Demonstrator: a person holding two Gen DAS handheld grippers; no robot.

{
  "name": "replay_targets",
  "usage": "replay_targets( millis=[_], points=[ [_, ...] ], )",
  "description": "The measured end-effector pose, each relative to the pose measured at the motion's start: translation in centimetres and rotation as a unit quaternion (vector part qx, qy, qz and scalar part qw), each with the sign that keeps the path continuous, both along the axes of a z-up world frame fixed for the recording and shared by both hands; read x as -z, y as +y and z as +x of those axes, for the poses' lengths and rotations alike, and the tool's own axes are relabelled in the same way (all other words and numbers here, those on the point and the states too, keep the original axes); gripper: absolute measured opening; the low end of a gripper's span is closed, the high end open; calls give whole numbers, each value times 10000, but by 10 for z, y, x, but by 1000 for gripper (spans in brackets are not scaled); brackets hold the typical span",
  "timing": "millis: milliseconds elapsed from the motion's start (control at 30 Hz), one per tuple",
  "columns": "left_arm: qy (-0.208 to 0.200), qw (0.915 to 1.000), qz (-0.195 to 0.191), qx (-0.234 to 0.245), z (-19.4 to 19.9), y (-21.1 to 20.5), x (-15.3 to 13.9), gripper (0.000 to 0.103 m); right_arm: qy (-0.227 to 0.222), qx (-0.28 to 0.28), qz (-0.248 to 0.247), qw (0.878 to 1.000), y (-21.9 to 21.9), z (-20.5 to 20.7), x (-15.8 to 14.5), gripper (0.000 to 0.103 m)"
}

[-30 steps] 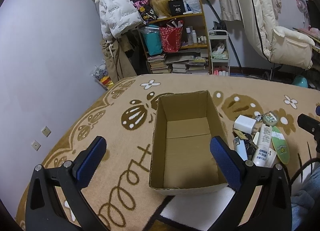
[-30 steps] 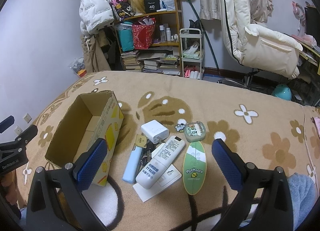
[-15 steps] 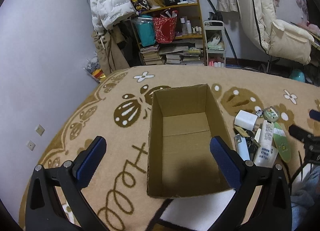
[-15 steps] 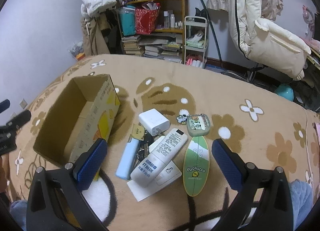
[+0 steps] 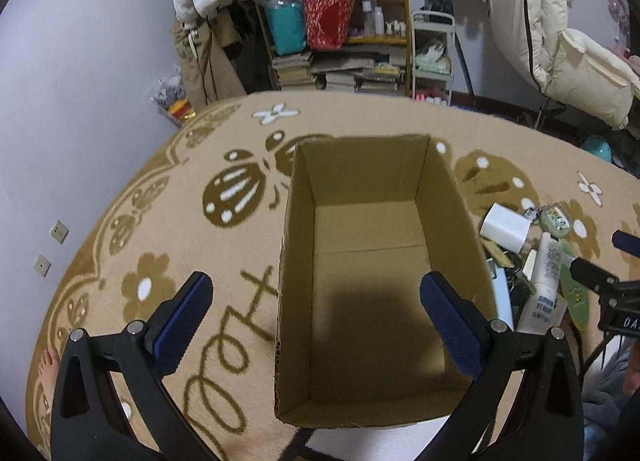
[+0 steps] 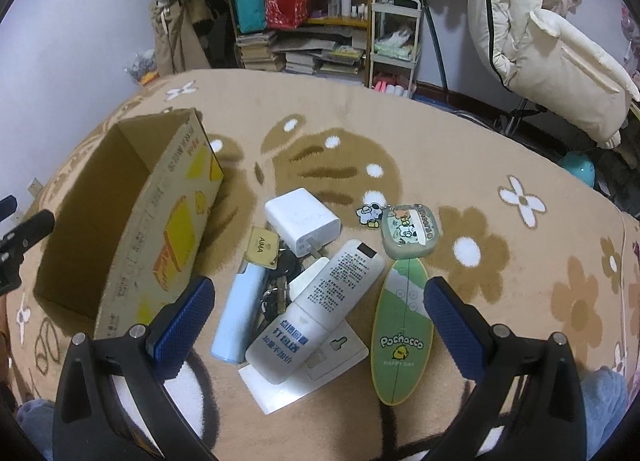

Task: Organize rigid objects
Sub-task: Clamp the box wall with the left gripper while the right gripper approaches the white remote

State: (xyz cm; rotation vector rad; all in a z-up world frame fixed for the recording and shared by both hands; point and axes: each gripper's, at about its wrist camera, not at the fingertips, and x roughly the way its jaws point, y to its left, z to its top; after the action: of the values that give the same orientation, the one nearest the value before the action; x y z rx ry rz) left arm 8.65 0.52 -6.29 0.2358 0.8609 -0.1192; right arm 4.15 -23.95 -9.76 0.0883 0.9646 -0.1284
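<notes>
Nothing is picked yet. Both tools hang spread apart, the left tool (image 5: pixel 312 313) over the empty cardboard box (image 5: pixel 372 261), the right tool (image 6: pixel 318 311) above the white bottle (image 6: pixel 320 309) lying right of the box. Next, I'd say: lower and clamp it.

Left gripper (image 5: pixel 316 309) spread wide and holding nothing, right gripper (image 6: pixel 318 311) likewise wide, unloaded

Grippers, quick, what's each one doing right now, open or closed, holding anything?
Left gripper: open, holding nothing, over the box.
Right gripper: open, holding nothing, over the remote.
</notes>
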Motion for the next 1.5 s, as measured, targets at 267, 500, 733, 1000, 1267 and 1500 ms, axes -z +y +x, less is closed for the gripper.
replay_targets(
  millis=[267, 500, 733, 1000, 1267, 1500],
  points=[
    [242, 9995, -65, -167, 7, 11, 11, 94, 306, 42, -77, 9995, 0, 19, 18, 103],
    [597, 9975, -286, -255, 15, 22, 22, 70, 596, 36, -241, 9979, 3, 31, 36, 103],
    [974, 9943, -293, -324, 18, 21, 34, 34, 996, 202, -136, 9947, 6, 41, 54, 92],
    [1264, 9891, -364, -659, 21, 35, 44, 15, 1192, 445, -199, 9917, 7, 44, 61, 65],
    [1321, 9881, -322, -724, 22, 37, 49, 10, 1238, 875, 64, 9884, -11, 42, 62, 65],
    [1380, 9866, -309, -818, 24, 39, 51, 10, 1359, 962, 448, 9850, -16, 43, 67, 65]
  ],
)
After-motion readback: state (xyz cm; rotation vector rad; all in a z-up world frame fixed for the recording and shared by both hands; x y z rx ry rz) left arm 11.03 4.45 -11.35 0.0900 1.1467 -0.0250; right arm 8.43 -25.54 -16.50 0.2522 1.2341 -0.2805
